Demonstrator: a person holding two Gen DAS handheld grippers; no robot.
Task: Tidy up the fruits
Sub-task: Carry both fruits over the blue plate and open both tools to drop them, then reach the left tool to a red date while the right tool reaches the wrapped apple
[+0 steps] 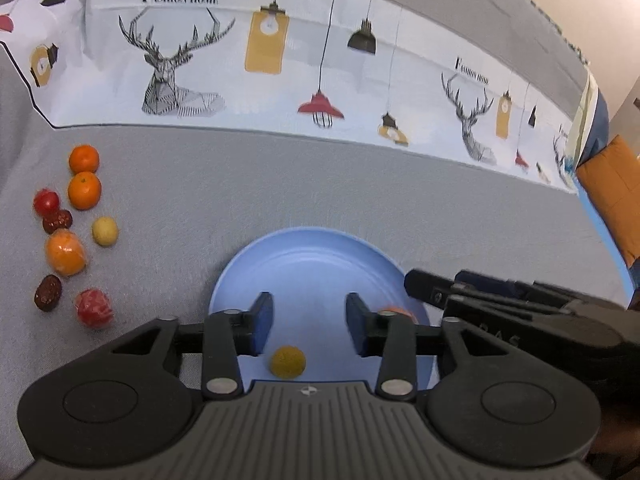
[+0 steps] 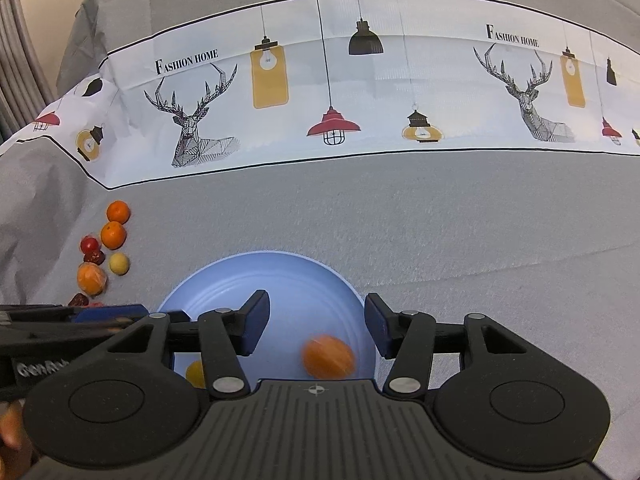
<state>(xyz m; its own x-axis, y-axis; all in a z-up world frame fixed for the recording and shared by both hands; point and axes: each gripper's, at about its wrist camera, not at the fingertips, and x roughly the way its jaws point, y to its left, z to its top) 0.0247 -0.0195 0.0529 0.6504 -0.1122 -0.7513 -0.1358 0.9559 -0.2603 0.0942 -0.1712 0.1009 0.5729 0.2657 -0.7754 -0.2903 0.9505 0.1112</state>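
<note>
1. Left wrist view: the left gripper (image 1: 308,326) hangs over the near part of the blue plate (image 1: 304,252), jaws spread wide, nothing between them.
2. A small yellow fruit (image 1: 288,361) lies on the plate just below the jaws. It looks light, round and likely to roll; I'd take it across its middle.
3. At the plate's right edge, an orange sliver (image 1: 396,311) of another fruit peeks from behind the right finger.
4. The loose pile sits well to the left on the grey cloth (image 1: 320,184): two tangerines (image 1: 84,176), a red tomato-like fruit (image 1: 46,201), a dark date (image 1: 47,293), a pale yellow ball (image 1: 105,231), a wrapped orange (image 1: 66,252) and a wrapped red fruit (image 1: 94,308).
5. The wrapped ones look slippery in their film, so pinch gently; the tangerines look soft-skinned.
6. The right gripper (image 1: 416,280) comes in from the right, over the plate rim.
7. Right wrist view: the right gripper (image 2: 316,326) is also spread wide and empty, above the blue plate (image 2: 280,276).
8. The orange fruit (image 2: 329,357) is blurred, on the plate between the jaws and apparently moving. The yellow fruit (image 2: 195,373) lies at the plate's left.
9. The plate holds two fruits; I'd judge most of the sorting is not yet done.
</note>
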